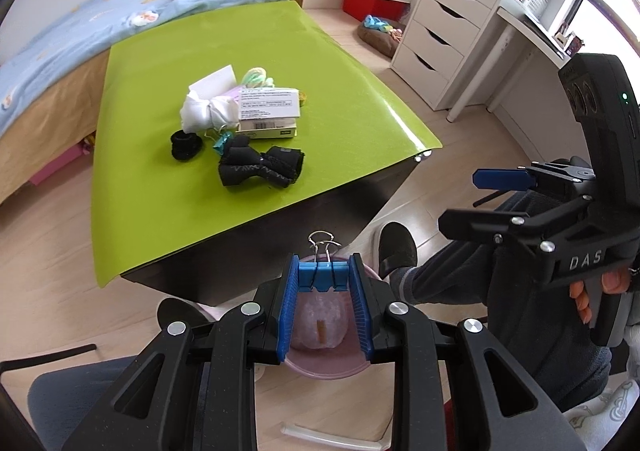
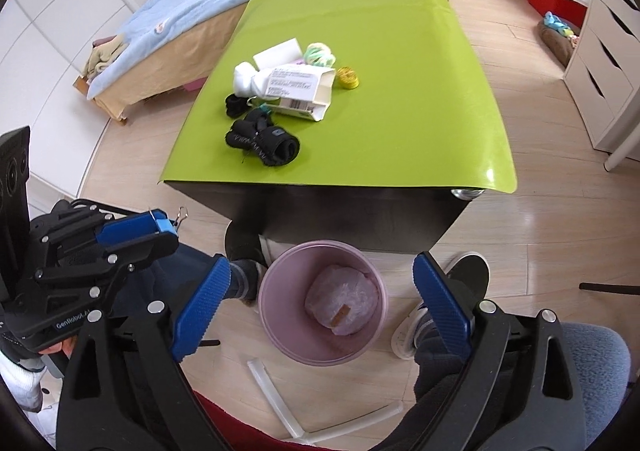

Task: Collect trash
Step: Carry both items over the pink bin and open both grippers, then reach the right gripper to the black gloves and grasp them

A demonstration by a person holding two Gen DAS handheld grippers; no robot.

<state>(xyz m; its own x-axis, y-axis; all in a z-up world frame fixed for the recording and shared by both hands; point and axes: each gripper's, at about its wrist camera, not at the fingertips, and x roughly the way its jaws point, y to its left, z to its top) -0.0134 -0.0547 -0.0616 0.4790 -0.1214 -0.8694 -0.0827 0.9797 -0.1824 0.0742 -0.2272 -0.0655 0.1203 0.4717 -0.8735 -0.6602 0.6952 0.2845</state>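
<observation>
Left gripper (image 1: 324, 303) clamps binder clip (image 1: 322, 276) | above bin (image 2: 280, 283)

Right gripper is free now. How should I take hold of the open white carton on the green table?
Grip the white carton across its flat top and bottom faces at the open end, which faces right. It lies on its side, so that end is thin enough for open jaws. Come from the right, where the green table is bare; socks crowd its left.

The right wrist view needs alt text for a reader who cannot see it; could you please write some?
The open right gripper hangs empty over a pink bin holding a crumpled plastic bag. At left, the left gripper pinches a blue binder clip. Behind, a green table carries socks and a box.
</observation>
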